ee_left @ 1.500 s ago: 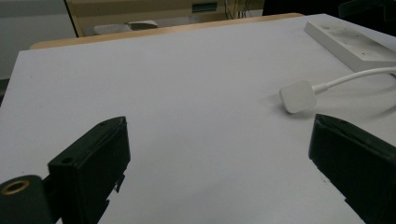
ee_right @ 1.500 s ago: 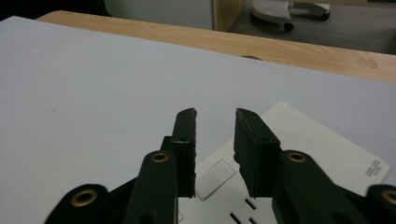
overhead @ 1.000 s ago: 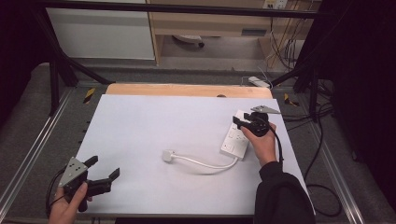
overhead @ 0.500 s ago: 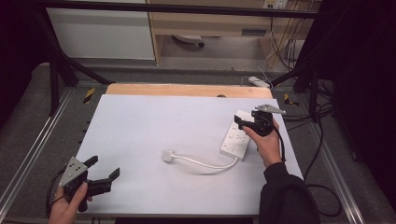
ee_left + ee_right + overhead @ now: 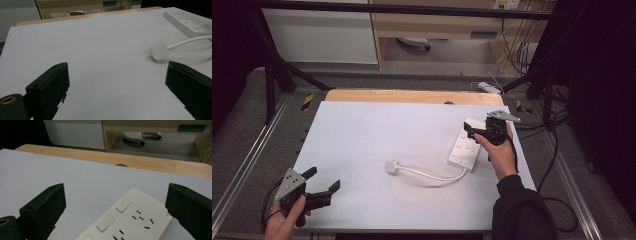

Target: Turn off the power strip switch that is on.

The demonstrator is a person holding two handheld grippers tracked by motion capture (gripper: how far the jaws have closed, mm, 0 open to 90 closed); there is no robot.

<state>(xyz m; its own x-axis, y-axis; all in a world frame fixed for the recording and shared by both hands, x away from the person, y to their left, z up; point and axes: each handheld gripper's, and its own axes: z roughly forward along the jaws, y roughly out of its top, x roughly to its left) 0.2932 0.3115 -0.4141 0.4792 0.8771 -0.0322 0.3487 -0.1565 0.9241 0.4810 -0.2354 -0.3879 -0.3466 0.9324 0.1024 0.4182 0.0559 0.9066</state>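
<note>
My right gripper (image 5: pixel 476 132) hangs with jaws spread wide over the power strip (image 5: pixel 130 220), which lies between and below my fingers; I judge the approach underway, needing descent and closure, while my left gripper (image 5: pixel 323 181) gapes idle.

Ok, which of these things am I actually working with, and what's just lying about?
In play:
power strip under the open right gripper
its plug and cable
open left gripper, idle near the front edge

Lying about:
second strip on the floor
chair base
</note>
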